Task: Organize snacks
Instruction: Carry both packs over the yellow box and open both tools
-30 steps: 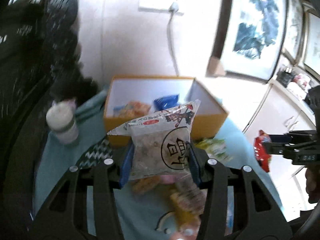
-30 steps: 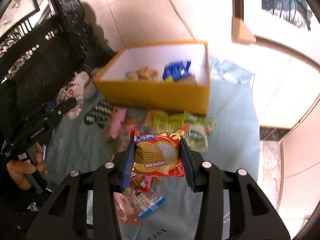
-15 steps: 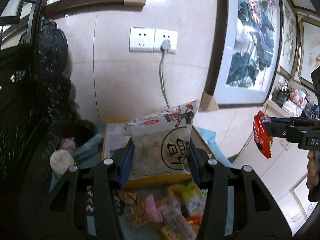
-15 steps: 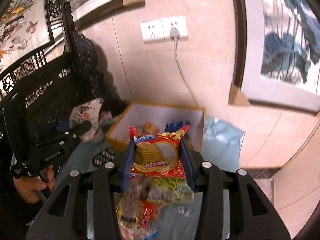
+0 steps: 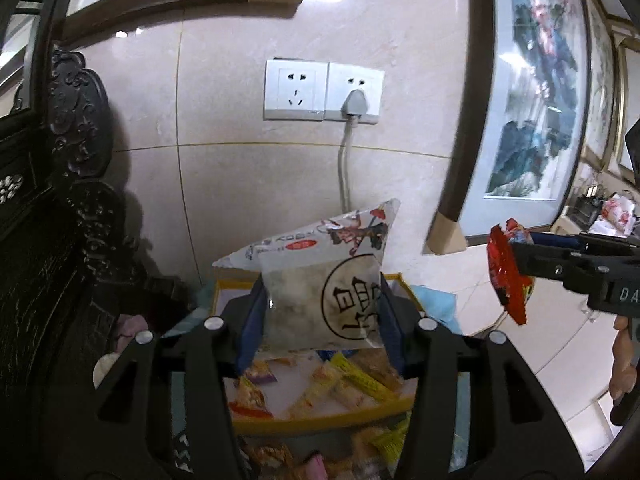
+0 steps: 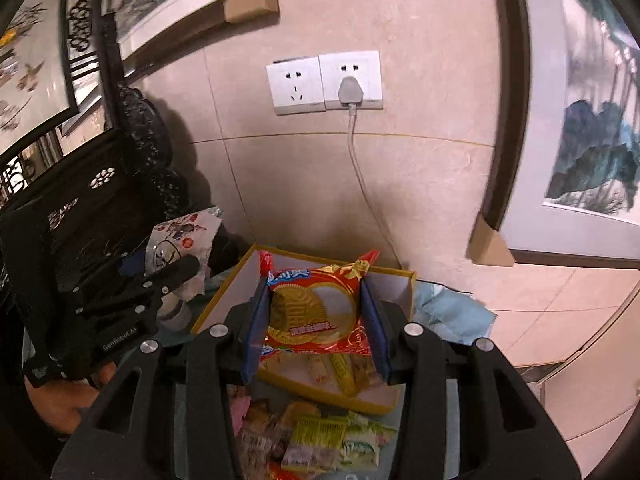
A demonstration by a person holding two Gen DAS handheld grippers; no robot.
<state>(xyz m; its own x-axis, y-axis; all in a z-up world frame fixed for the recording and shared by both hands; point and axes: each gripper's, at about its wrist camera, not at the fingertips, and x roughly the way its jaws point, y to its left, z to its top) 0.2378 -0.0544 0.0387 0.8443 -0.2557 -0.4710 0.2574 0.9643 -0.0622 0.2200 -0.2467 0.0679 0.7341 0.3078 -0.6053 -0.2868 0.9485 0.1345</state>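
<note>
Left gripper (image 5: 322, 312): jaws have just been opening; clear rice-cake packet (image 5: 320, 280) between the blue pads, upright, printed top flap above the fingertips; pads at its edges, pressure not certain.
Right gripper (image 6: 316, 320): jaws narrow, clamped on red-and-gold packet (image 6: 316, 308), flat face toward the camera, long axis across the jaws.
Yellow box (image 6: 224, 300): on the blue-clothed table against the tiled wall, below and just ahead of both grippers; white inside, several small snacks on its floor.
Key relation: both packets held above the box opening, the clear one seemingly over the near half, the red one near the front rim; judged next move a straight drop or a short lowering, neither hand clearly nearer.
Loose snacks (image 6: 320, 440): heaped on the cloth in front of the box, nearer than its front wall.
Hidden or unclear: box floor largely covered by the packets and fingers; lower edges of both packets behind the pads; loose pile blurred, brands unreadable; dark carved chair (image 5: 60, 240) cuts off the table's left side.
</note>
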